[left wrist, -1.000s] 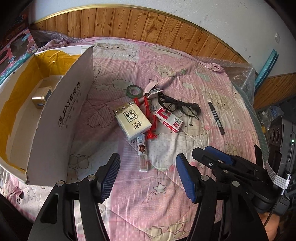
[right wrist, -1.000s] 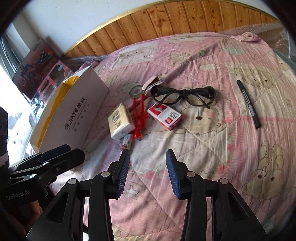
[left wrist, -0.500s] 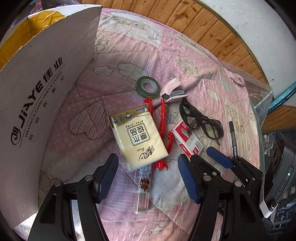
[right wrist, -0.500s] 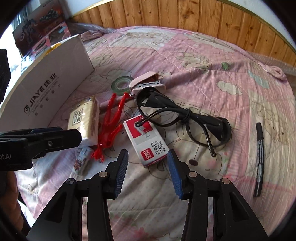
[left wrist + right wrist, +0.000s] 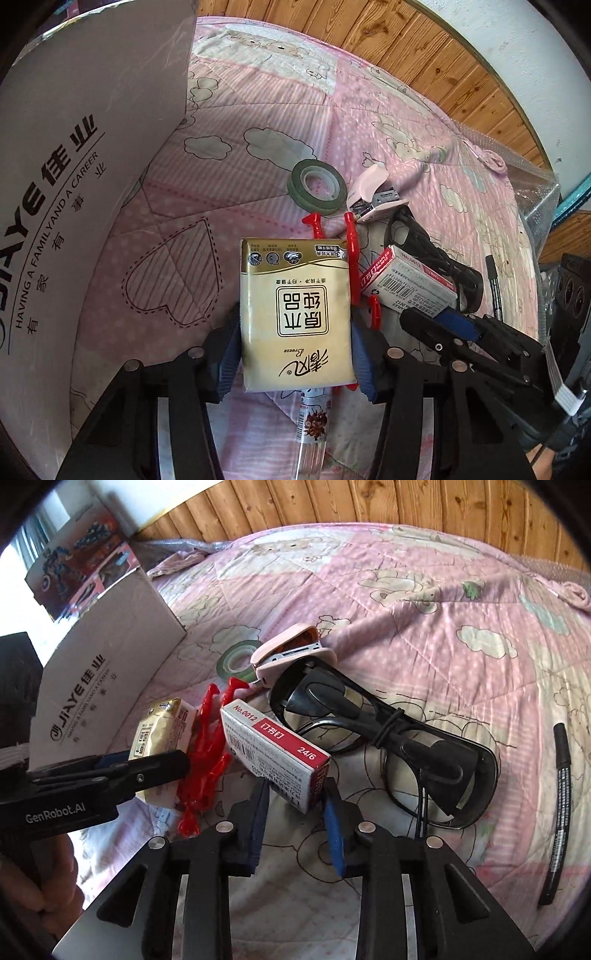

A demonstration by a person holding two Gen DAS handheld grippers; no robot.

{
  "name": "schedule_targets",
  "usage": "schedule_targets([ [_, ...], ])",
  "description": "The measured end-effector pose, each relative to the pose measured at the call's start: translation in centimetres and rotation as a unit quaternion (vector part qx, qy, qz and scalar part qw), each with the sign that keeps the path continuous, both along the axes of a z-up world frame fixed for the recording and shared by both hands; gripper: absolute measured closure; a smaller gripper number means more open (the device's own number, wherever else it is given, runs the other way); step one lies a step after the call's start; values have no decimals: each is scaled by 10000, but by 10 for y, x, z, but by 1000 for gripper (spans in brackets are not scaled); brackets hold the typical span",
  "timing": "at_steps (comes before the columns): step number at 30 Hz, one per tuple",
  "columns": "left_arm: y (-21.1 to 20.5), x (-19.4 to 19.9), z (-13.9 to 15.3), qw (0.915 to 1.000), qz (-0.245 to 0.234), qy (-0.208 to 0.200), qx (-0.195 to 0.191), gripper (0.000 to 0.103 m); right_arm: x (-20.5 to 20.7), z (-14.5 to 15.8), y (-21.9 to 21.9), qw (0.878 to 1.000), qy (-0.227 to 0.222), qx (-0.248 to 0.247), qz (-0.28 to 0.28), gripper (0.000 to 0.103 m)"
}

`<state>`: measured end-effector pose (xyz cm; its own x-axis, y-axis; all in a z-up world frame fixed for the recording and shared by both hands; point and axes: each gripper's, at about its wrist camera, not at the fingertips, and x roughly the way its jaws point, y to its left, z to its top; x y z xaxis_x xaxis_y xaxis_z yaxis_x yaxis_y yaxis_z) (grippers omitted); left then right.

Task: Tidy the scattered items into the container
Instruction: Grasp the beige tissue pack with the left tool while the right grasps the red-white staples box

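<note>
- Left gripper (image 5: pixel 295 347): points forward and down at the quilt (image 5: pixel 258 110), a blue pad pressed to each long side of the tissue pack (image 5: pixel 295 317); jaws are closed on the pack.
- Under the pack's near edge, a clear tube (image 5: pixel 312 432) lies between the left fingers, running toward the camera.
- Right gripper (image 5: pixel 295 812): held low beside the left one; its pads flank the near end of the staple box (image 5: pixel 273 753). Contact on either pad cannot be confirmed, so it is unclear whether the box is gripped.
- Red plastic piece (image 5: pixel 207 753): lies between pack and staple box, touching both.
- Black glasses (image 5: pixel 388 738): just right of and beyond the right gripper, arms folded, one lens against the staple box.
- Black marker (image 5: pixel 557 808): far right of the right gripper, apart from the other items.
- Pink stapler (image 5: pixel 291 653) and green tape roll (image 5: pixel 317 184): beyond both grippers, side by side.
- Cardboard box (image 5: pixel 74 184): left of the left gripper, its wall upright.
</note>
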<state>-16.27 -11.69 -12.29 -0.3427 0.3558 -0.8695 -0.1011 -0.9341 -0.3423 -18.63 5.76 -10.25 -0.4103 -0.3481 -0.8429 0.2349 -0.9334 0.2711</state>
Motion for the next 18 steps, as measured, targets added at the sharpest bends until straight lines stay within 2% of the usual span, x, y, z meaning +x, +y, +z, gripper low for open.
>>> schedule_targets([
  [2, -4, 2, 2, 10000, 39, 49, 40, 51, 0, 3, 0, 9998, -25, -194, 12, 74],
  [5, -9, 7, 6, 9999, -4, 135, 21, 51, -3, 6, 1, 9985, 7, -541, 19, 70],
  [8, -12, 11, 8, 9998, -62, 164, 4, 51, -10, 3, -1, 9970, 41, -770, -45, 57],
  [11, -15, 14, 8, 9998, -81, 156, -32, 51, -20, -6, 1, 9921, -123, -1234, -172, 57],
  [12, -15, 15, 9, 9998, -89, 156, -51, 51, -23, -8, 2, 9896, -165, -1413, -198, 60],
  [13, -15, 16, 9, 9998, -88, 158, -66, 51, -24, -9, 2, 9875, -205, -1547, -204, 67],
  [14, -16, 17, 10, 9998, -79, 164, -69, 51, -24, -10, 1, 9868, -223, -1593, -206, 82],
  [18, -17, 19, 16, 9996, -57, 255, -88, 51, -20, 1, -3, 9872, -93, -1583, -147, 86],
])
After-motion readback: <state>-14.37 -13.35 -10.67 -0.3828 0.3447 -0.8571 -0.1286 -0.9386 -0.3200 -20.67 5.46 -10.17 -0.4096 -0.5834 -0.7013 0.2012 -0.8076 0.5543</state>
